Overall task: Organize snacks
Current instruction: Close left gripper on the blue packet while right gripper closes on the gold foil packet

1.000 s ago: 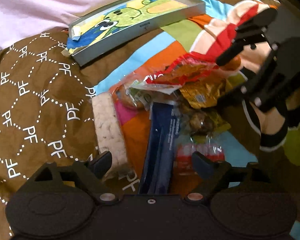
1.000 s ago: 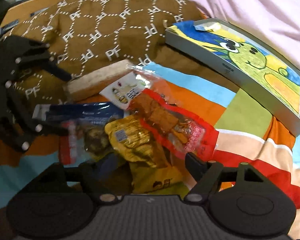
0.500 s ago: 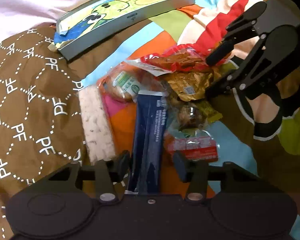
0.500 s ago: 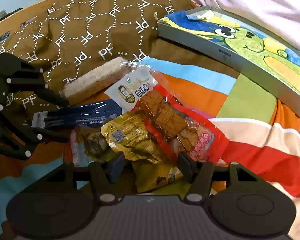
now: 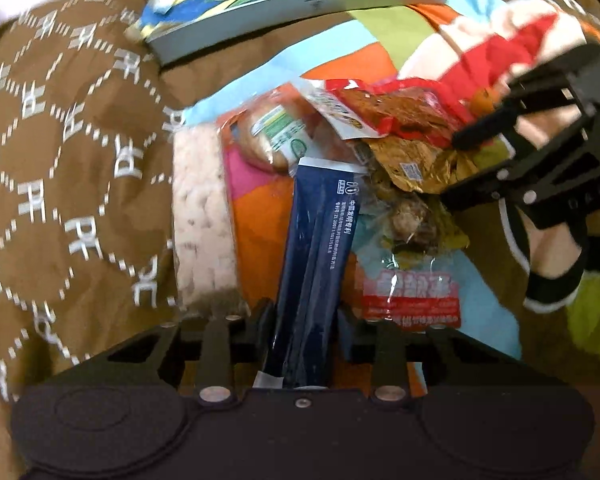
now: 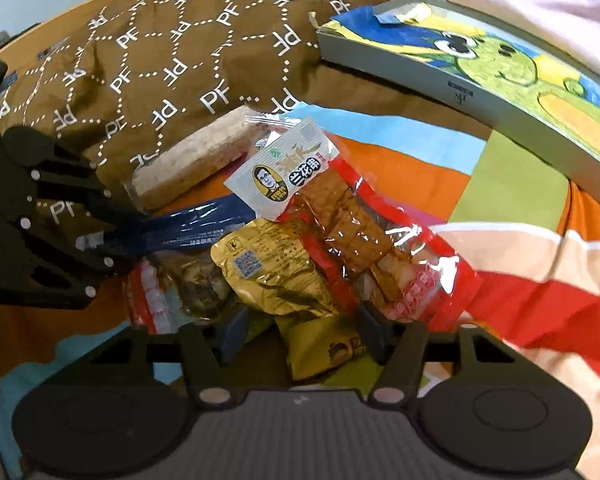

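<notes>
Left gripper [image 5: 304, 320]: jaws clamped on the near end of the dark blue packet [image 5: 316, 248], which runs away from the camera; its near tip is hidden under the gripper body. Right gripper [image 6: 300, 330]: jaws spread on either side of the gold foil pouch [image 6: 276, 276], fingers just beside it; can't tell from either view if they touch it. Snack pile sits on the patchwork bedspread [image 6: 400, 160]. Rice cracker bar [image 5: 202, 216] lies just left of the blue packet, far end blurred. Round bun in a clear wrapper [image 5: 272, 136] sits at the blue packet's far end, partly under the red tofu pack [image 6: 372, 240]. The red pack overlaps the gold pouch. Clear bag with a red label [image 5: 410, 292] is just right of the blue packet, contents hard to make out. Grey tray with a cartoon liner [image 6: 460, 92] sits well apart behind the pile, cut off at the frame edge in both views. Left-wrist view has motion blur, and print on the packs is mostly unreadable.
</notes>
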